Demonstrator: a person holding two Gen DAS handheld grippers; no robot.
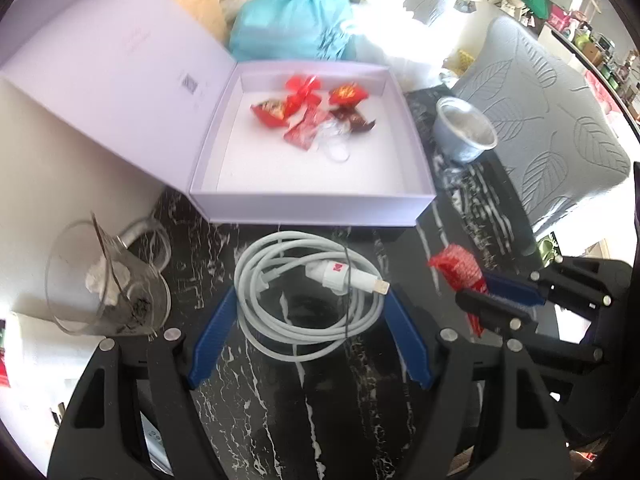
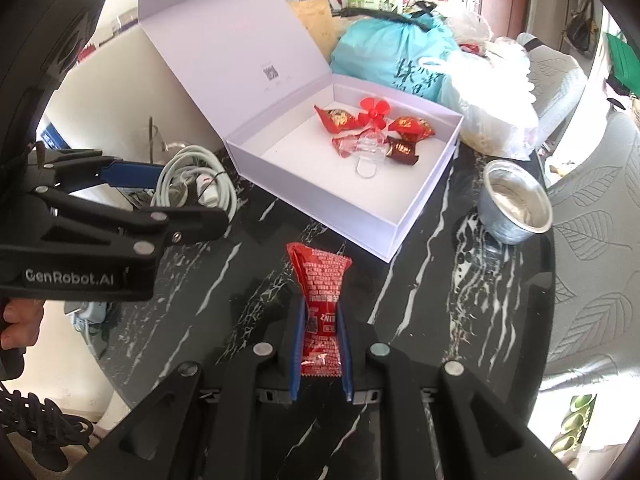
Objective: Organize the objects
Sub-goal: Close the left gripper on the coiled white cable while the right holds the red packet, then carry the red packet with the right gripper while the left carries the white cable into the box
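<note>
A coiled white charging cable (image 1: 304, 296) lies on the black marble table in front of the open lilac box (image 1: 312, 204). My left gripper (image 1: 310, 300) is open, its blue fingers on either side of the coil. My right gripper (image 2: 322, 312) is shut on a red ketchup packet (image 2: 320, 280) and holds it over the table, short of the box (image 2: 404, 228). The packet also shows in the left wrist view (image 1: 460, 272). The box holds several red and brown wrapped candies (image 2: 376, 128) and a clear plastic piece (image 2: 370, 152).
A glass cup (image 1: 104, 280) with residue stands left of the cable. A metal bowl (image 2: 516, 204) stands right of the box. A teal bag (image 2: 392, 52) and white plastic bags (image 2: 492, 104) pile behind the box. A grey leaf-patterned cushion (image 1: 552, 112) lies right.
</note>
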